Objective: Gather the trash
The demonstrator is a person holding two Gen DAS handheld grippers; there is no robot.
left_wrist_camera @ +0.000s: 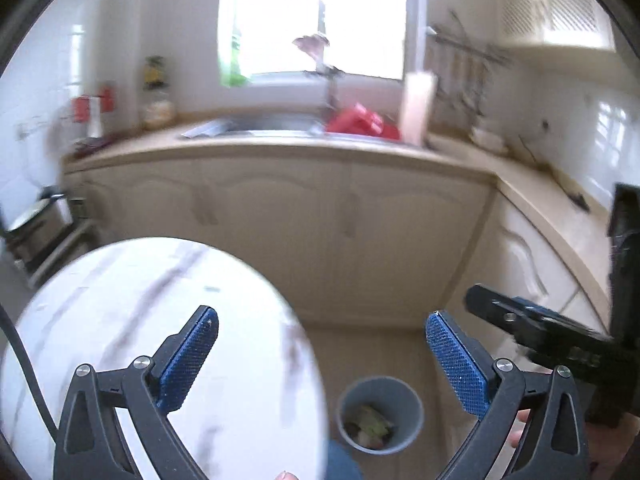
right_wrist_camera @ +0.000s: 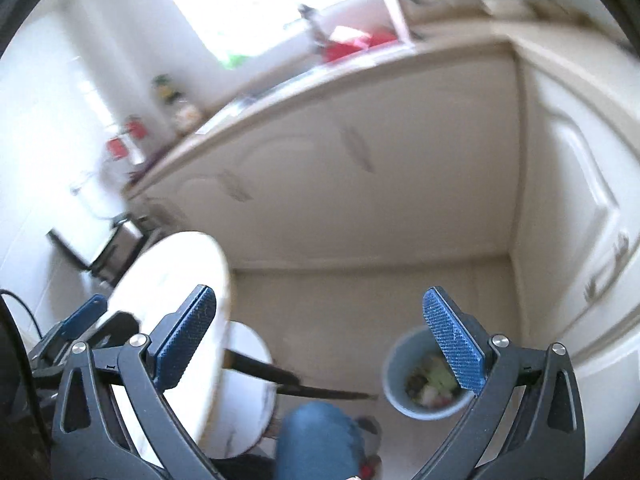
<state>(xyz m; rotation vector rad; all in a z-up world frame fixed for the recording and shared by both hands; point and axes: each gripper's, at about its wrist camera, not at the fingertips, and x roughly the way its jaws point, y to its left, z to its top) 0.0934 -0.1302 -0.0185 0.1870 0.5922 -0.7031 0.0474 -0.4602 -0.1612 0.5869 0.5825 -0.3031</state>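
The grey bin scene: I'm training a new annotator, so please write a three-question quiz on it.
1. True or false: the left gripper holds trash.
2. Where does the round grey plastic bin stand? A) on the floor B) on the round white marble-patterned table C) on the beige kitchen counter
3. Fill in: the right gripper has its jaws ____.

Key: 1 false, both grippers are empty; 2 A; 3 open.
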